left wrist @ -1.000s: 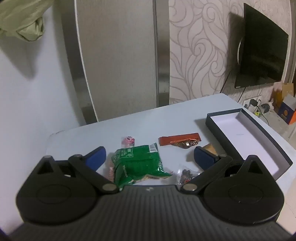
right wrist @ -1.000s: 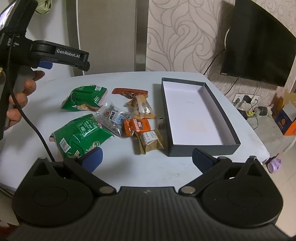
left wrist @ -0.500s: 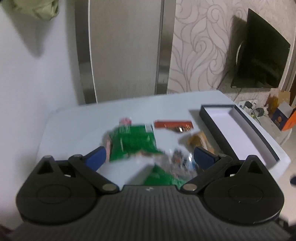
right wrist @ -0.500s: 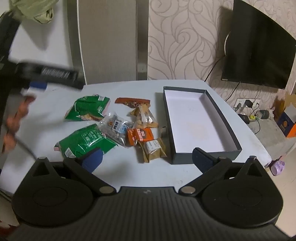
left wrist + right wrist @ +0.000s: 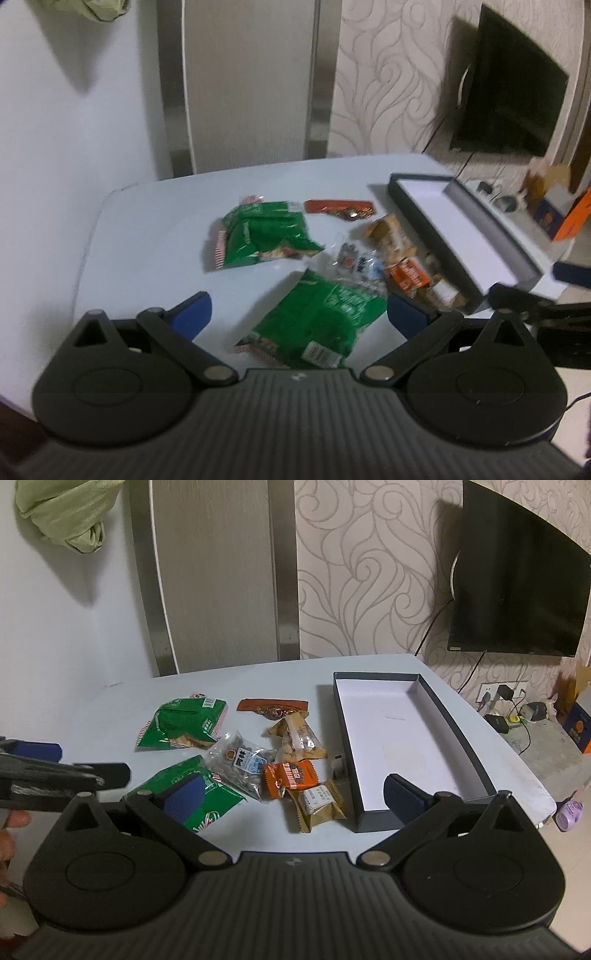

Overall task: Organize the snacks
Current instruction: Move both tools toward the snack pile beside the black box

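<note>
Several snack packs lie loose on the pale table (image 5: 110, 716): two green bags (image 5: 181, 723) (image 5: 314, 317), a clear pack (image 5: 242, 764), a red-brown strip (image 5: 271, 706), an orange packet (image 5: 291, 777) and tan packets (image 5: 299, 738) (image 5: 319, 805). To their right stands an empty dark box (image 5: 406, 738) (image 5: 465, 236) with a white inside. My left gripper (image 5: 297, 314) is open above the near green bag, nothing between its fingers. My right gripper (image 5: 291, 794) is open over the orange and tan packets, holding nothing. The left gripper's arm (image 5: 55, 779) shows at the right wrist view's left edge.
A dark TV (image 5: 517, 583) hangs on the patterned wall at right. A grey panel (image 5: 218, 572) stands behind the table. Green cloth (image 5: 62, 513) hangs top left. On the floor at right are a power strip, cables and an orange box (image 5: 569, 218).
The left gripper has pulled back toward me and turned right, so the near green bag and the box now show. The right gripper has drawn back a little too. Both stayed open.
</note>
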`<action>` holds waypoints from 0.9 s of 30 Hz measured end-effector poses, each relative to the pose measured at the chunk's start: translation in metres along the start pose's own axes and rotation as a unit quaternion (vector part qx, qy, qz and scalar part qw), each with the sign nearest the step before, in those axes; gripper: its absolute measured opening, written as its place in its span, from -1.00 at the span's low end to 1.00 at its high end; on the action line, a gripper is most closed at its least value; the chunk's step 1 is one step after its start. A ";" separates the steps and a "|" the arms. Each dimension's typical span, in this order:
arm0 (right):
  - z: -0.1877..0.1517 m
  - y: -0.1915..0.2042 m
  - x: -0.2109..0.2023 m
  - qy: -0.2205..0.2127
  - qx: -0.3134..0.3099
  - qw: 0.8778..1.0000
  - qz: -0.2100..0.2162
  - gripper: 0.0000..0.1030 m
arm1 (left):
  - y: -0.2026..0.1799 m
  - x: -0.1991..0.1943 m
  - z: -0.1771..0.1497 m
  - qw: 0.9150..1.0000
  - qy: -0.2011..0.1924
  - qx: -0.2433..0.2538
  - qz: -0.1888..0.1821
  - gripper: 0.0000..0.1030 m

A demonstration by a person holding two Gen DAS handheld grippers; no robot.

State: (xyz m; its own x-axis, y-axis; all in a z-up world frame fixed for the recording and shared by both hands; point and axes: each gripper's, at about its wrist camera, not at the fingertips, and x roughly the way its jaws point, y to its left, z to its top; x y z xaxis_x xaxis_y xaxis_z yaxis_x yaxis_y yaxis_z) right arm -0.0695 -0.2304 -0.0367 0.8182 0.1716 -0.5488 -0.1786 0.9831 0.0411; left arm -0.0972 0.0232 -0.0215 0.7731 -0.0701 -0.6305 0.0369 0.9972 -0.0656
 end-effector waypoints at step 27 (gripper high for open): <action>-0.032 0.020 -0.002 0.085 -0.013 0.996 -0.013 1.00 | 0.001 0.053 0.023 0.996 -0.027 0.056 0.070 1.00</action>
State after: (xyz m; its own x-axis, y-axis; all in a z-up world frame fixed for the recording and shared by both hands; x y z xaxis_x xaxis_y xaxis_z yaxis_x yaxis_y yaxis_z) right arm -0.0928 -0.2132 -0.0617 0.7195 0.1299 -0.6822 -0.1739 0.9847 0.0041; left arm -0.0413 0.0215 -0.0375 0.8084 0.0692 -0.5845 -0.0065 0.9940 0.1088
